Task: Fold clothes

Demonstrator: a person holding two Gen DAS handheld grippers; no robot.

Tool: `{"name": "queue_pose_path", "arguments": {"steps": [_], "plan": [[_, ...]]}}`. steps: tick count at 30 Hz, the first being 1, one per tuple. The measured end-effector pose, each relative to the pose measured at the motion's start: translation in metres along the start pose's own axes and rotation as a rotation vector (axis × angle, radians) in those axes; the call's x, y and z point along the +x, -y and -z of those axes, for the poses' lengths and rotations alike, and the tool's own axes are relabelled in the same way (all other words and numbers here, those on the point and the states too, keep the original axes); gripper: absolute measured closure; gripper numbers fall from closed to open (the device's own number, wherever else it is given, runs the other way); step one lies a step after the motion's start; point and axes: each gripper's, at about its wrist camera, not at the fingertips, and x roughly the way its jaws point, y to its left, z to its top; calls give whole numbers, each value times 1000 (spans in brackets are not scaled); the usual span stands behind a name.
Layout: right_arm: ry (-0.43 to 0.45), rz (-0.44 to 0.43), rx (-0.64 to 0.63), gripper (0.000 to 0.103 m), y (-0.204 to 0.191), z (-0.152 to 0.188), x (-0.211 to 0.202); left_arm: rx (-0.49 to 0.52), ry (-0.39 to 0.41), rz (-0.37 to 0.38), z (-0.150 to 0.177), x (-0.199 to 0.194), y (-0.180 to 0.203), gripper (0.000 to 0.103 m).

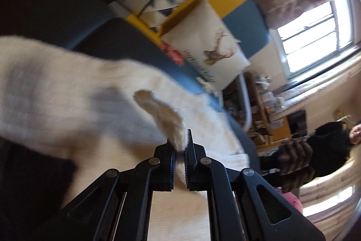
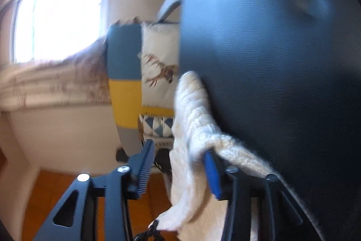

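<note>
Sweater [image 1: 67,92] pinched by left fingers [image 1: 168,150]; right fingers [image 2: 144,164] apart.

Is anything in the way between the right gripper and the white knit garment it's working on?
Nothing visible. The white knit garment already lies between the open fingers of the right gripper, draped over one blue pad at the edge of the dark table. The left gripper is shut on another fold.
</note>
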Motion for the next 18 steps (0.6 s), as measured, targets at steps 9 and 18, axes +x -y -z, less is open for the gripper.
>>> {"name": "queue_pose_path", "arguments": {"steps": [9,18], "plan": [[-50,163,-106,70,3,11,15,-70,-48,-6,-4,11,-15,98],[-57,198,-271,69,-18,18,14,79,12,15,-23,-5,28,98]]}}
